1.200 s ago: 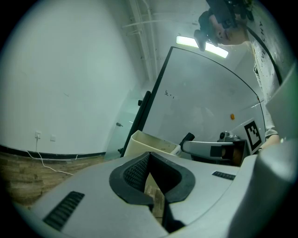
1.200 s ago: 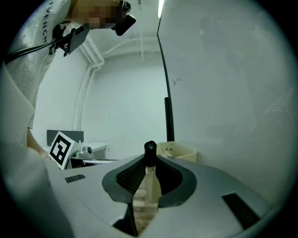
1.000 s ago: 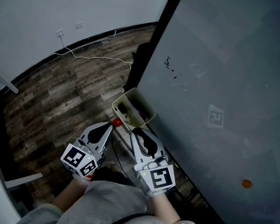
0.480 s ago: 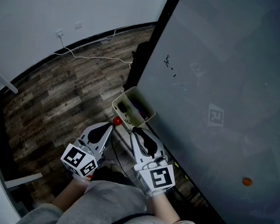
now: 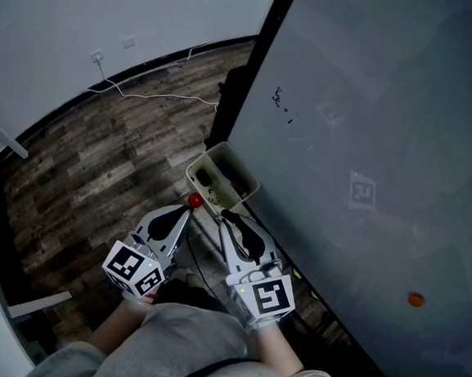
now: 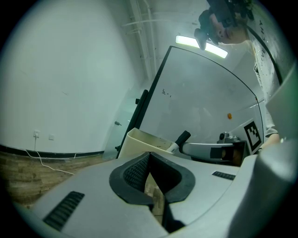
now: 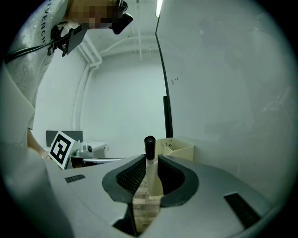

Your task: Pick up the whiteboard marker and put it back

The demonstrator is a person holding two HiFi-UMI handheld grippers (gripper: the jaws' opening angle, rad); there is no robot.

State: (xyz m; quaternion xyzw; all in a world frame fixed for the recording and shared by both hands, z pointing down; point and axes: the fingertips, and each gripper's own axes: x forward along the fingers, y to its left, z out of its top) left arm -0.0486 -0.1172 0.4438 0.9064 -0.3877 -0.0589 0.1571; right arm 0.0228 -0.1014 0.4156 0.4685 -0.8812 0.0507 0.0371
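My right gripper (image 5: 226, 220) (image 7: 150, 161) is shut on the whiteboard marker (image 7: 149, 148), a white barrel whose black cap sticks out past the jaws. From the left gripper view, the marker (image 6: 183, 138) points at the beige holder box (image 6: 142, 139). That box (image 5: 221, 176) (image 7: 178, 148) hangs at the lower left edge of the grey whiteboard (image 5: 370, 154), just ahead of both grippers, and holds several dark items. My left gripper (image 5: 186, 212) (image 6: 149, 158) is shut with nothing between its jaws. A small red round thing (image 5: 194, 200) shows at its tip; I cannot tell what it is.
The whiteboard's black frame (image 5: 245, 86) runs down to the wooden floor (image 5: 98, 163). A white cable (image 5: 162, 97) trails from a wall socket (image 5: 97, 55). An orange magnet (image 5: 415, 299) sits on the board at the lower right. White furniture edges (image 5: 2, 138) stand at the left.
Both grippers keep the same pose and grip. The box and board have shifted slightly up and left in the head view.
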